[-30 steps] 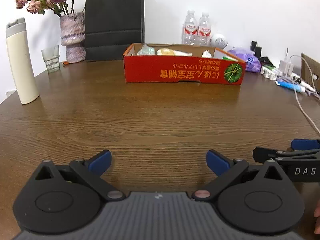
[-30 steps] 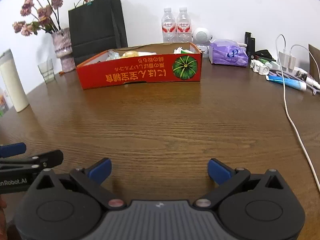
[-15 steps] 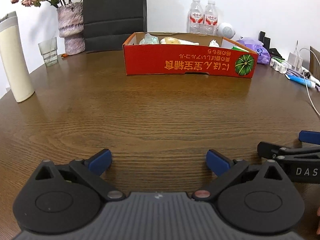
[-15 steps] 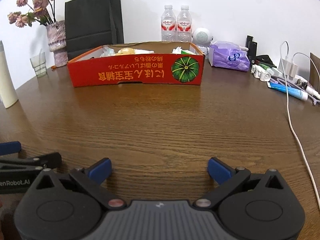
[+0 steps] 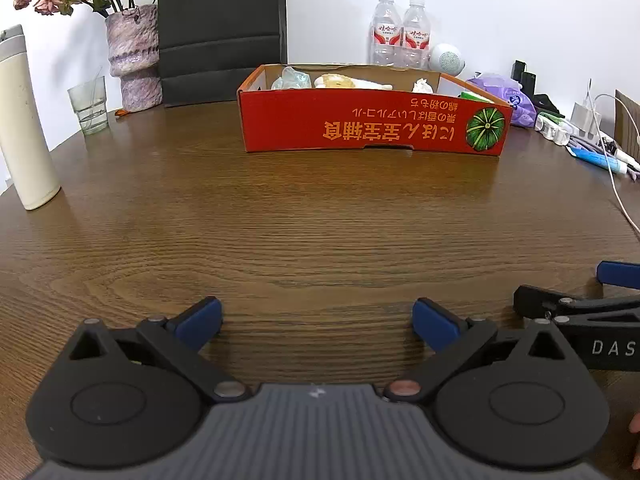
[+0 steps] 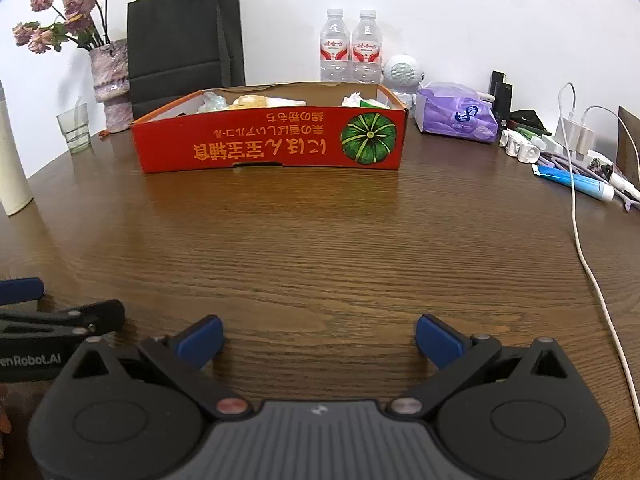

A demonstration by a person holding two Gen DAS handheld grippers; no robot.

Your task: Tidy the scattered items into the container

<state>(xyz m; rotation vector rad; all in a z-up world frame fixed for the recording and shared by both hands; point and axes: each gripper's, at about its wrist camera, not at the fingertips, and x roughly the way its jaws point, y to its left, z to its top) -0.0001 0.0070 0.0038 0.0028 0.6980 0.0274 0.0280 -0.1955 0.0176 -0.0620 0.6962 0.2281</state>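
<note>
A shallow red cardboard box (image 5: 372, 128) (image 6: 272, 142) with a green pumpkin print stands at the far middle of the wooden table. Inside it lie a clear plastic item (image 5: 291, 79), a yellowish item (image 5: 334, 81) and crumpled white paper (image 5: 423, 86). My left gripper (image 5: 318, 320) hovers low over the near table, open and empty. Beside it, my right gripper (image 6: 320, 334) is likewise open with nothing between its blue pads. Each gripper shows at the edge of the other's view.
At the left stand a cream flask (image 5: 24, 120), a glass (image 5: 89, 105), a vase of dried roses (image 5: 132, 56) and a black bag (image 5: 220, 28). Two water bottles (image 6: 350, 46), a purple tissue pack (image 6: 456, 114), chargers, a white cable (image 6: 588, 256) and a blue tube (image 6: 576, 182) fill the right.
Both views have tilted and shifted slightly, bringing the box a little more centred and nearer. Both grippers stay open and empty over the near table.
</note>
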